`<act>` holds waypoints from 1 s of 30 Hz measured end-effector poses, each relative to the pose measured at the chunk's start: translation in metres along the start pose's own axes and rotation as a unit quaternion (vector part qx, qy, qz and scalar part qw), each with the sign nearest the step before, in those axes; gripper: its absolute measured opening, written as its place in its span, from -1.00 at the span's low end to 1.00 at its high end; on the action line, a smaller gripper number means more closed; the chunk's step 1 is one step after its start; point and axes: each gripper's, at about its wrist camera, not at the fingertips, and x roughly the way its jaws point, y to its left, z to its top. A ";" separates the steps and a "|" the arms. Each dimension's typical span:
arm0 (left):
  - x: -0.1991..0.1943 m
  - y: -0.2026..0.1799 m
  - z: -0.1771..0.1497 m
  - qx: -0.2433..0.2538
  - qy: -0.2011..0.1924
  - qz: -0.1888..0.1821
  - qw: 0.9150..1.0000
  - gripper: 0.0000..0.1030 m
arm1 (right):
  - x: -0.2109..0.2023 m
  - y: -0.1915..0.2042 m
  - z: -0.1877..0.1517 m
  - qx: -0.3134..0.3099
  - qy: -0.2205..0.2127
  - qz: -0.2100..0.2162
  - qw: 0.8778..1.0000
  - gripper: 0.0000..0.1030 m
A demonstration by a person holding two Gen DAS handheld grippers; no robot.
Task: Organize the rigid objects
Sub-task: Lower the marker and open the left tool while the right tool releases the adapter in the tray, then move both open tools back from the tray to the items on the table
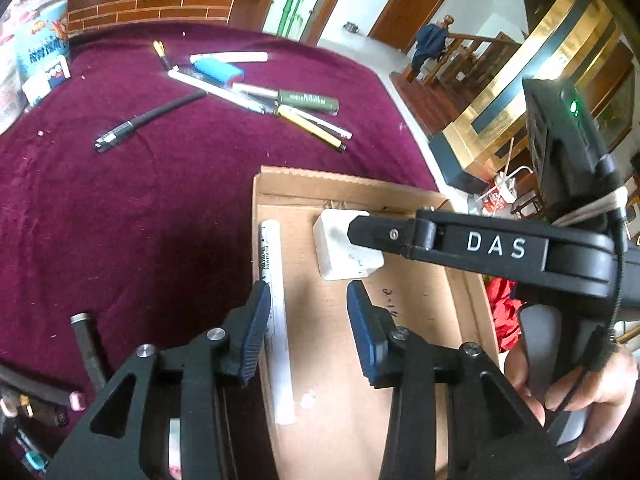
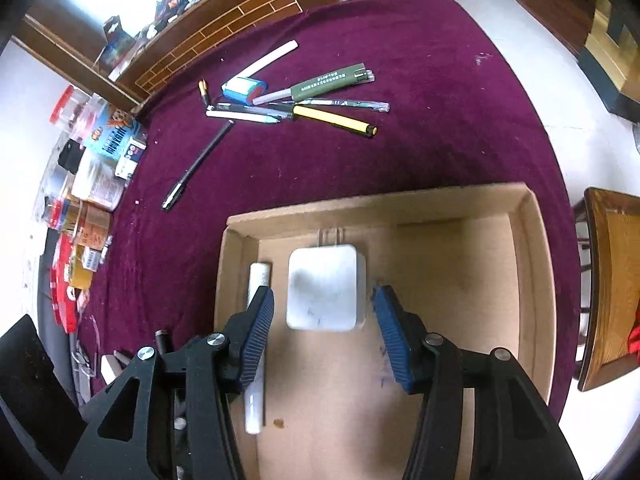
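Placing: both claws hang over the cardboard box (image 2: 536,248) with two things already lying in it; the step in hand looks like the letting-go after a drop-off.
Left claw (image 1: 308,332): partly open, nothing between its pads; the white marker (image 1: 276,312) lies on the box floor just beside its left finger.
Right claw (image 2: 324,336): open about halfway, empty; the white charger (image 2: 324,292) rests flat between and just beyond its fingertips, not pressed by the pads.
Box: lower middle of both frames, on the desk (image 2: 420,80) with its dark red cloth.
Still to sort: a heap of pens (image 2: 304,100) in the upper middle, a black pen (image 2: 200,160) lying apart toward the left.
Next move: probably lifting clear of the box, reaching up-frame to the heap and closing on one pen across its barrel.
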 end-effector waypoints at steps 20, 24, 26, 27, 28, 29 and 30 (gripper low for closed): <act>-0.146 0.064 -0.087 -0.022 -0.067 0.031 0.997 0.02 | -0.022 0.121 -0.109 -0.113 0.015 0.093 0.989 -0.01; -0.173 0.090 -0.108 -0.045 -0.077 0.057 0.994 0.03 | -0.015 0.139 -0.121 -0.125 0.022 0.094 0.987 -0.01; -0.186 0.105 -0.116 -0.064 -0.084 0.066 0.992 0.03 | -0.010 0.147 -0.128 -0.127 0.032 0.098 0.986 -0.01; -0.189 0.111 -0.119 -0.071 -0.087 0.070 0.991 0.03 | -0.005 0.152 -0.133 -0.132 0.039 0.100 0.985 -0.01; -0.195 0.117 -0.122 -0.079 -0.089 0.075 0.990 0.03 | -0.004 0.154 -0.137 -0.135 0.042 0.101 0.985 -0.01; -0.200 0.124 -0.126 -0.086 -0.091 0.079 0.989 0.03 | -0.001 0.160 -0.142 -0.140 0.048 0.102 0.984 -0.01; -0.206 0.131 -0.130 -0.094 -0.093 0.085 0.988 0.03 | 0.001 0.163 -0.147 -0.145 0.052 0.103 0.983 0.00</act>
